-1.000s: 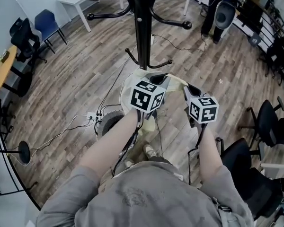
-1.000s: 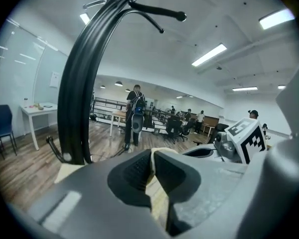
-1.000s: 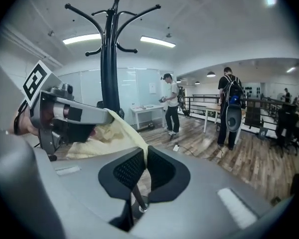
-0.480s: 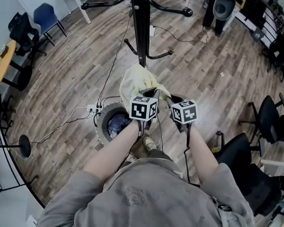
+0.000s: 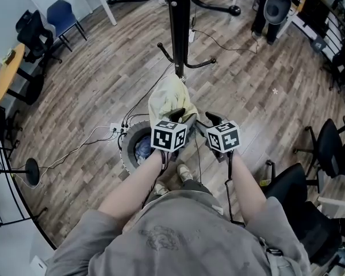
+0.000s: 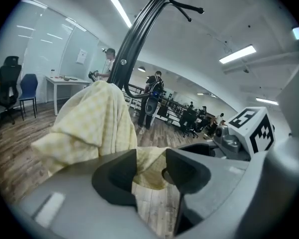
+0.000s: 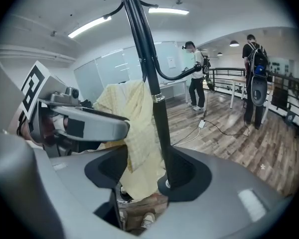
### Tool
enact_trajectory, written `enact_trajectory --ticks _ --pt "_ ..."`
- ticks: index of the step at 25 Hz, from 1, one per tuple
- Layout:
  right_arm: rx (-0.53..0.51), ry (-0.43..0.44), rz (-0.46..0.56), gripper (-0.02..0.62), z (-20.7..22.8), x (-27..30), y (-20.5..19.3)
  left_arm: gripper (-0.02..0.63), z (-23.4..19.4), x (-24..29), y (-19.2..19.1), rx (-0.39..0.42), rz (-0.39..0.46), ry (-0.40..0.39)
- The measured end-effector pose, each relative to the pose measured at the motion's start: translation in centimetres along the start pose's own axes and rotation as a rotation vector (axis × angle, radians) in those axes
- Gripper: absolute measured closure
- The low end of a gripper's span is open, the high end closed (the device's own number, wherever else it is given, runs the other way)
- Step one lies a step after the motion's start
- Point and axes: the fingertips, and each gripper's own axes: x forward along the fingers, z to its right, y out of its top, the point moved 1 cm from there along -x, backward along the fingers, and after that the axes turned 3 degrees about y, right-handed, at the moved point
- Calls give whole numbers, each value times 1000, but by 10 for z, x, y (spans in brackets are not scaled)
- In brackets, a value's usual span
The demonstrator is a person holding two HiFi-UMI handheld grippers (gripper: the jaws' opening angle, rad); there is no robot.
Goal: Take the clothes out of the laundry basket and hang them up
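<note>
Coat stand (image 5: 176, 33) is the big thing, with the laundry basket (image 5: 126, 148) near its foot. The yellow checked cloth (image 5: 168, 99) hangs just in front of the pole. It looks light and floppy, so I'd grab a bunched edge. The left gripper (image 5: 184, 117) is pinching a fold. The right gripper (image 5: 207, 122) just spread its jaws, so the cloth between them is unpinched. Both grippers sit lower against the pole than a second ago.

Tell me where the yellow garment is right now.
Head view, centre: the yellow garment is clamped in the jaws of the left gripper, close in front of the coat stand, with the basket below it to the left.
</note>
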Motion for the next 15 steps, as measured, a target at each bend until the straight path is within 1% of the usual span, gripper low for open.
enact_trajectory --ticks 2,6,8,12,15 --pt "-16 2 2 314 -3 -7 7 392 1 -10 -2 2 -3 -14" --pt "-46 19 22 309 -13 -23 28 379 -2 -39 -3 -15 12 -30" --pt "-61 25 52 310 -20 -33 41 379 -7 -55 -4 -1 24 -19" --pt "-101 31 132 316 -36 -51 76 379 -22 -86 3 57 53 14" --pt "-136 47 200 324 -52 -66 104 379 -33 -112 15 56 104 42"
